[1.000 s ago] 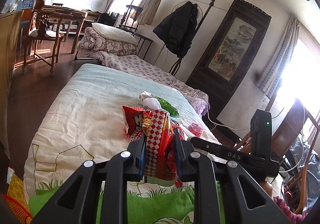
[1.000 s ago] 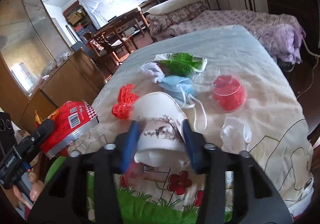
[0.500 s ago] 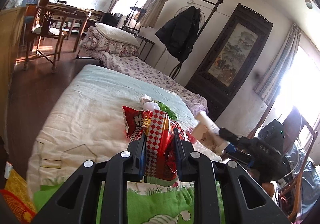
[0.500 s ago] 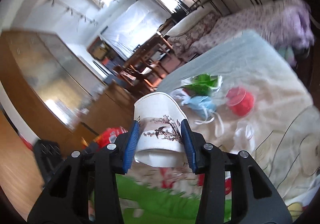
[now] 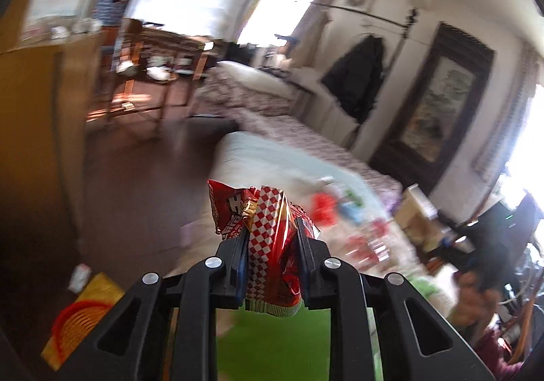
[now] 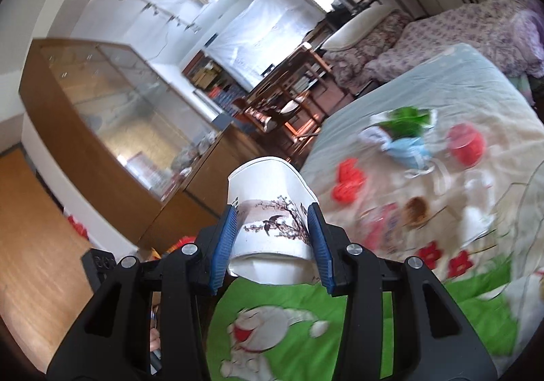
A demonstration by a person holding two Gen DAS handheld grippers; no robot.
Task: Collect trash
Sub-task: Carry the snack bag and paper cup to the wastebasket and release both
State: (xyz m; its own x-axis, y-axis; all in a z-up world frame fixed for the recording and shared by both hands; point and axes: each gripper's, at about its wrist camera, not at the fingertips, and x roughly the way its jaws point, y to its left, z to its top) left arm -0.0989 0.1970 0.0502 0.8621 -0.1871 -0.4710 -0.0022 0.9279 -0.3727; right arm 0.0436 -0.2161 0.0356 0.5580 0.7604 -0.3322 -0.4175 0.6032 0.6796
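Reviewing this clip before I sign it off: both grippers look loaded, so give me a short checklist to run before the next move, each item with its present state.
1. Left gripper clamped on snack bag: ok.
2. Right gripper clamped on paper cup: ok.
3. Cup clear of the bed: ok, held above the quilt.
4. Bag hanging free, not snagged: ok.
5. Trash bin in sight to drop into: not ok, none shows in either view.
6. Bed cleared: not ok, face mask and red lid lie there.

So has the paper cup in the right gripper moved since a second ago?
Yes. The paper cup, clamped in the right gripper, was low over the bedspread beside the trash; now it is lifted and swung left, set against the wooden cabinet.
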